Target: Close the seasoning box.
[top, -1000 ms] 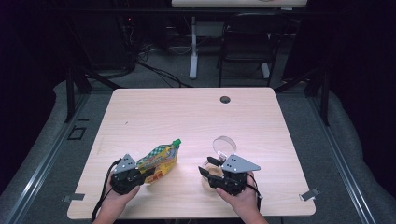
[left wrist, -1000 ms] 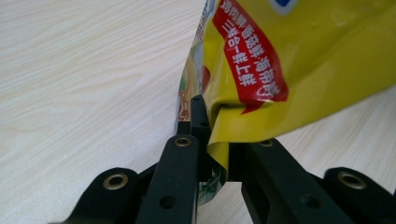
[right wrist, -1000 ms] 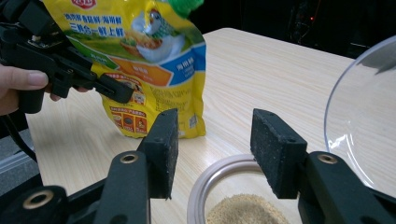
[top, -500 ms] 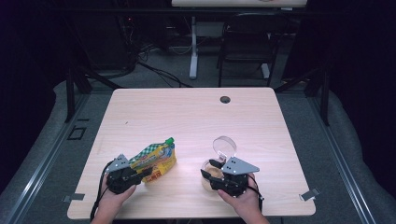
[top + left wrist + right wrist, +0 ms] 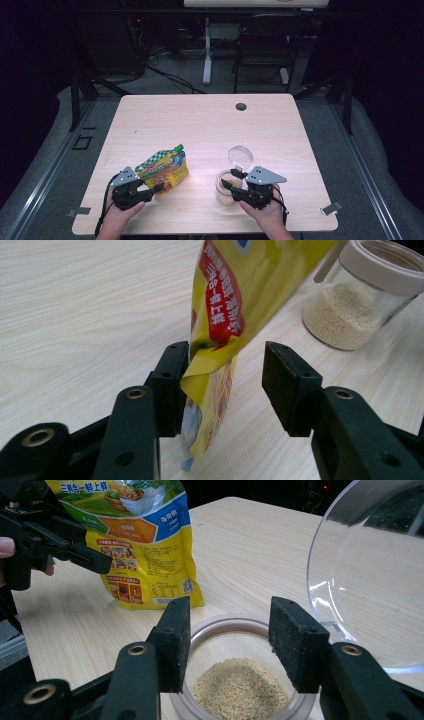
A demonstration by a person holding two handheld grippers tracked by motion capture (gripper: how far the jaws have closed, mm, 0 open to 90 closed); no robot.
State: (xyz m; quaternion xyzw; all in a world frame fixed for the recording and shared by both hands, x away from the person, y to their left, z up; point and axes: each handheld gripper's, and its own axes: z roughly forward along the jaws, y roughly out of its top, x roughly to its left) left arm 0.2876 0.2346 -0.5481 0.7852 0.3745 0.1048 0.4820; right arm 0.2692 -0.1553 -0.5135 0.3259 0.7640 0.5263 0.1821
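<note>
My left tongs (image 5: 227, 367) stood well open around the lower corner of the yellow seasoning pouch (image 5: 164, 168), one pad touching the foil and the other clear of it, so they pinched nothing. In the half second before, the pouch had come down and a little toward me; it now stood near the front left of the desk (image 5: 200, 120), leaning slightly, its green cap up. The pouch looked set down and let go, or close to it, and I judged that the carrying step had ended. My right tongs (image 5: 230, 640) were also spread wide, hanging just above the mouth of the open glass jar (image 5: 227, 187) with nothing between the pads; they had hardly shifted across that time. Pale granules (image 5: 240, 687) lay in the bottom of the jar, filling only a small part of it, and its clear round lid (image 5: 240, 157) stood tipped back behind it. Pouch and jar were near each other but apart. To my mind the filling was far from done, and the next move called for a firm grip on the pouch higher up, since a hold at that loose bottom corner could let it fold and spill.
</note>
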